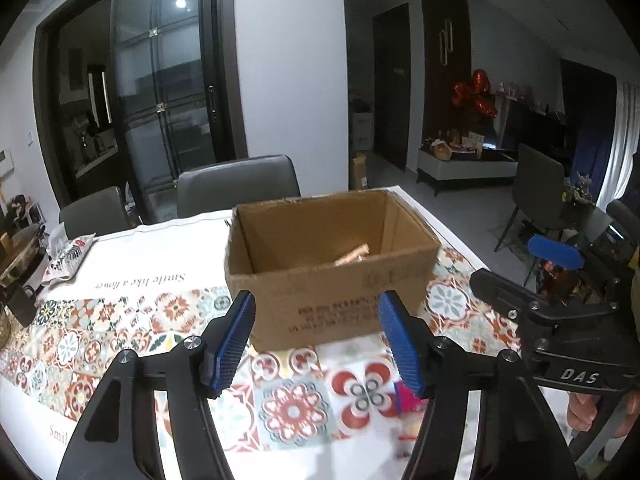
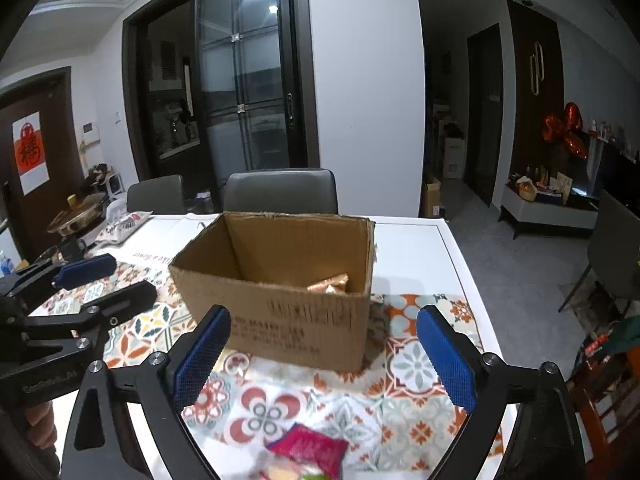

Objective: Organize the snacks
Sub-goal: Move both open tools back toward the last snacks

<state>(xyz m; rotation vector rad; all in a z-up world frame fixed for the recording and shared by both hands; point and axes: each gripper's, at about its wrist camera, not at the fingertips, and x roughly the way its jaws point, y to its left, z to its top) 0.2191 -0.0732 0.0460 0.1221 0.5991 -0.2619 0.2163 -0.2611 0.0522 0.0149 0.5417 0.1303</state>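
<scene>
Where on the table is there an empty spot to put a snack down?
Bare white table lies right of the brown cardboard box. Patterned cloth before it is free. It is crowded nearest, by the pink snack packet, and left, around the floral pouch.

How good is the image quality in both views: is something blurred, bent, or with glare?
Left wrist view: fisheye bends the door frames; the cardboard box is fairly sharp, the pink snack packet is smeared. Right wrist view: ceiling lamps reflect in the glass door; the pink snack packet at the bottom edge is blurred; corners are dark.
</scene>
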